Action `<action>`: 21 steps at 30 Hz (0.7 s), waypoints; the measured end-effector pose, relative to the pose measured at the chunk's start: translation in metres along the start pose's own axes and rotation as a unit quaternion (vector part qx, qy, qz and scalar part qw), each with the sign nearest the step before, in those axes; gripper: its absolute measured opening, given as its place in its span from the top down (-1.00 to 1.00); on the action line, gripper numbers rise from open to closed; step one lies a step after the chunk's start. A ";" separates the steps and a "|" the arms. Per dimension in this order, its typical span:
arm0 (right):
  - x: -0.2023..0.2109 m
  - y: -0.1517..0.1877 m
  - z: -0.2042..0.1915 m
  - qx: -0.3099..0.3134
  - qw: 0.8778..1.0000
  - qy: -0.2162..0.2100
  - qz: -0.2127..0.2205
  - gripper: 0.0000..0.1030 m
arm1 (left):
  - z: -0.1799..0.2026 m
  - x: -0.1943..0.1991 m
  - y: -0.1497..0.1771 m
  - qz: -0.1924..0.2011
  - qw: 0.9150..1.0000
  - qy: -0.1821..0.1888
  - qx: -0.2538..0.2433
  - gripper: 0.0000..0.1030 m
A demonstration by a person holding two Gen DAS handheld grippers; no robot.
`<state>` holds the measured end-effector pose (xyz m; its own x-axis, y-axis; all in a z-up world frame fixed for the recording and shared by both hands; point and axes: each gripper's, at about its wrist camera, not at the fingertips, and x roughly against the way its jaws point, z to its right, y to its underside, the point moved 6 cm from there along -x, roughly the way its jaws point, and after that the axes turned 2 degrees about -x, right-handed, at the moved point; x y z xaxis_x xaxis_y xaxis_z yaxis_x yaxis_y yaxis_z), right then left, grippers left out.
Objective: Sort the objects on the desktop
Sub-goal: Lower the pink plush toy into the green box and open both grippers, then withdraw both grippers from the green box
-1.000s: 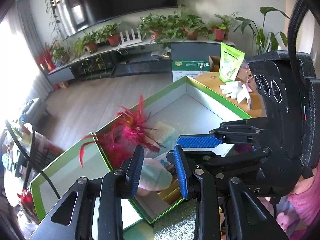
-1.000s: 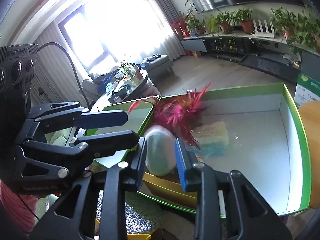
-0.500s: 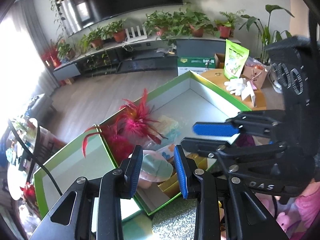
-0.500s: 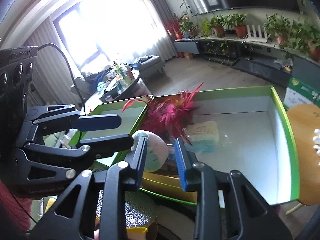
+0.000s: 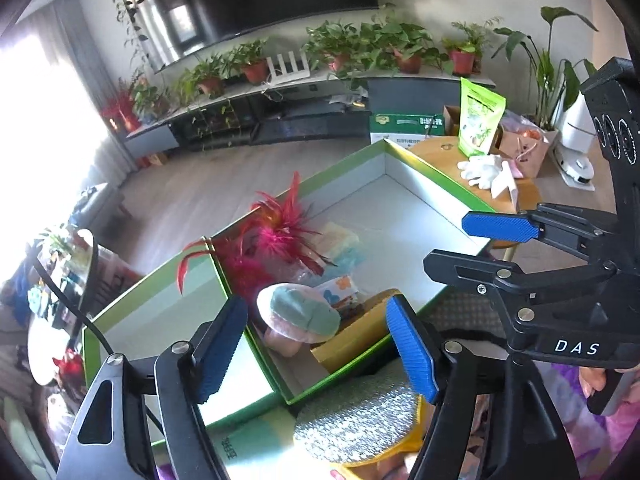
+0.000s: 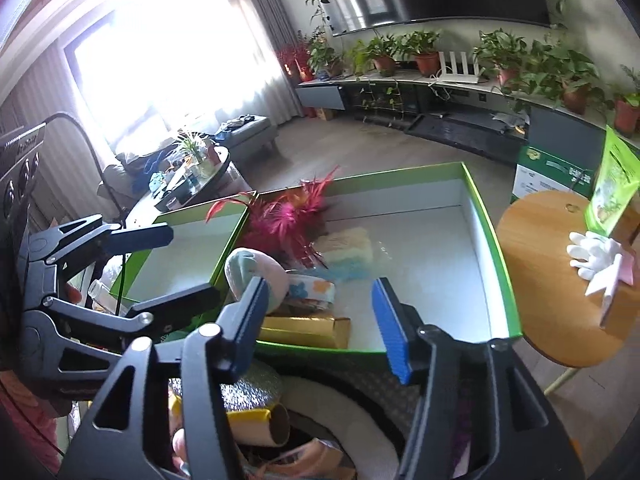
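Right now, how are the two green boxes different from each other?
The right box already holds things: pink feathers, a sponge and a plush toy. The left box shows only a bare white floor. The right box also looks larger. Both are shallow and open-topped, with green rims and white insides, and sit side by side.

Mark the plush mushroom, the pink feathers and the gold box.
plush mushroom (image 5: pixel 298 312), left wrist view, on its green and pink cap.
pink feathers (image 6: pixel 290 216), right wrist view, on the middle of the bunch.
gold box (image 6: pixel 298 330), right wrist view, on its top face.
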<state>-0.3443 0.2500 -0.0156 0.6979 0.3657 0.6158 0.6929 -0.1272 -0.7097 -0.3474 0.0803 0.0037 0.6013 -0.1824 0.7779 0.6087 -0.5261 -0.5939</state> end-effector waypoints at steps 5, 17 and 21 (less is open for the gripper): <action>0.011 0.002 0.003 -0.004 1.000 0.011 0.010 -0.15 | 0.008 0.004 0.000 -0.007 1.000 -0.021 -0.010 -0.42; 0.051 -0.005 -0.021 0.025 0.998 -0.010 0.057 -0.26 | 0.022 0.001 0.000 -0.009 0.999 -0.046 -0.022 -0.42; 0.054 -0.004 -0.021 0.034 0.998 0.003 0.060 -0.32 | 0.022 0.002 -0.002 0.000 0.998 -0.053 -0.023 -0.42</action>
<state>-0.3057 0.2508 0.0271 0.7761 0.3456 0.5275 0.5910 -0.1067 -0.7996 -0.3357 0.0993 0.0023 0.6541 -0.0959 0.7503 0.5854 -0.5639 -0.5825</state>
